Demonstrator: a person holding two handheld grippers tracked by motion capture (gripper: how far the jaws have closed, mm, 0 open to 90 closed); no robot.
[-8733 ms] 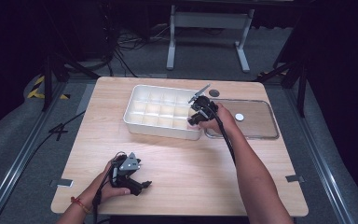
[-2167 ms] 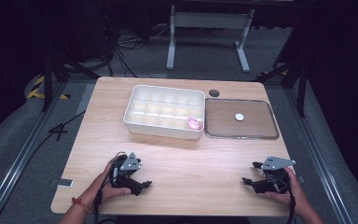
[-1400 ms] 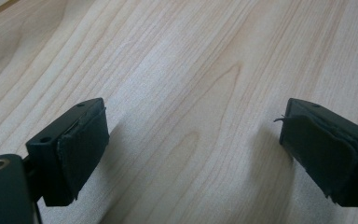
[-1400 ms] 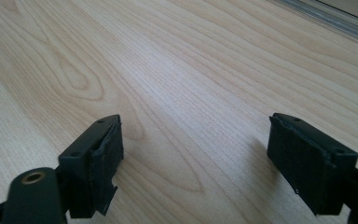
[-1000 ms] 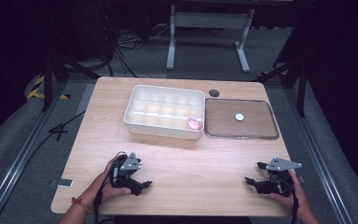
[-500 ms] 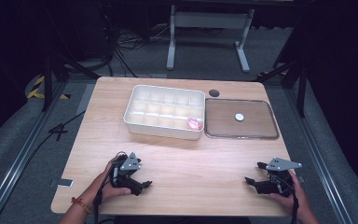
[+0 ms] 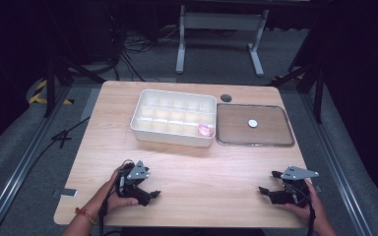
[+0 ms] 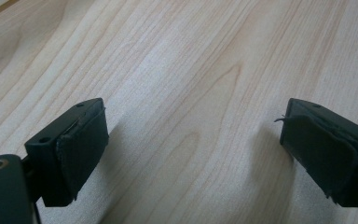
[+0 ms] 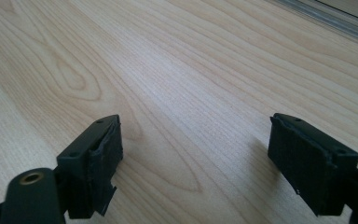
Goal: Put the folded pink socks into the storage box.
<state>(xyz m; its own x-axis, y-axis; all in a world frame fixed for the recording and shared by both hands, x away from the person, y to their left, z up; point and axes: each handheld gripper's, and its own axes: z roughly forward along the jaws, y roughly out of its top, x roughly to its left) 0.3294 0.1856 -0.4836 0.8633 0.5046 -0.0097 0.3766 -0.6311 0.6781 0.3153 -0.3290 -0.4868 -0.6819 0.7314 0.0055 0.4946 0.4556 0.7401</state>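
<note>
At the bottom of the frame my left gripper [image 7: 150,194] and right gripper [image 7: 269,186] rest on the table [image 7: 202,169], jaws spread wide and empty, while farther up a pink object [image 7: 205,130] lies in the white tray [image 7: 173,118], lower right compartment.

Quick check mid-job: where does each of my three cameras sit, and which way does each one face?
High view: above the near edge, looking forward and down on the pale wooden table, white compartment tray and clear flat lid; both forearms, left gripper and right gripper show.
Left gripper view: rides that gripper, facing bare wood past its open jaws.
Right gripper view: likewise on its gripper, jaws open.
Shared: both gripper views show the same wood grain.
</note>
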